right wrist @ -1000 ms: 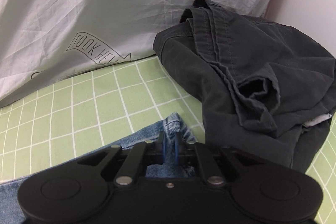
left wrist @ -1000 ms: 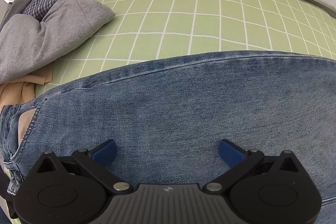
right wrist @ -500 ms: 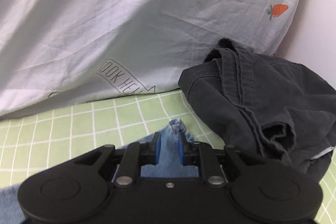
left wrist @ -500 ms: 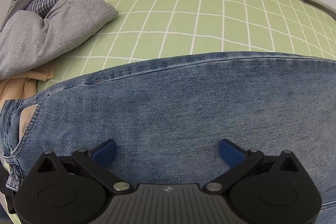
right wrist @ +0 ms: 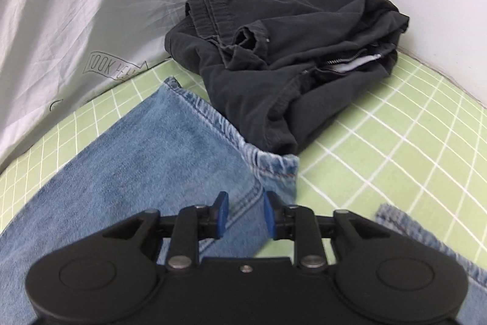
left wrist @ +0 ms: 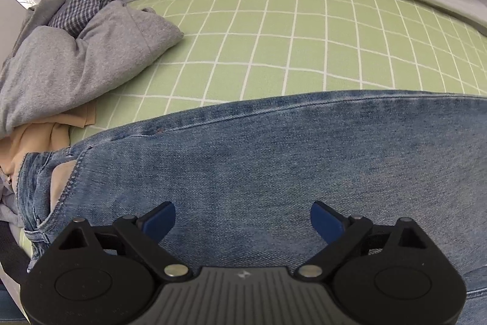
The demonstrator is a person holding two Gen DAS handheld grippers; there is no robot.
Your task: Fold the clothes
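Jeans [left wrist: 304,166]: faded blue denim with darker mottling along a raised seam, spread flat across the lower half of the left wrist view on the green sheet.
Jeans, waist end: at the lower left of the left wrist view, with a stitched pocket edge and a pale lining showing.
Jeans, leg end [right wrist: 170,154]: fills the lower left and centre of the right wrist view; the puckered, stitched hem runs diagonally from the upper centre down toward the right.
Second hem: another strip of blue denim edge lies at the lower right of the right wrist view, apart from the first leg.
Left gripper [left wrist: 243,218]: jaws spread wide over the denim, blue pads well apart, nothing between them.
Right gripper [right wrist: 243,213]: blue pads parted by a narrow gap over the corner of the leg near the hem; not clamped on the cloth.
Green sheet [left wrist: 289,44]: light green with a white grid, under everything.
Dark trousers [right wrist: 289,51]: crumpled charcoal heap at the upper right of the right wrist view, zip showing, touching the hem.
Grey top [left wrist: 76,60]: bunched at the upper left of the left wrist view, with checked cloth behind and beige cloth below.
White cover [right wrist: 91,5]: wrinkled, along the top of both views.
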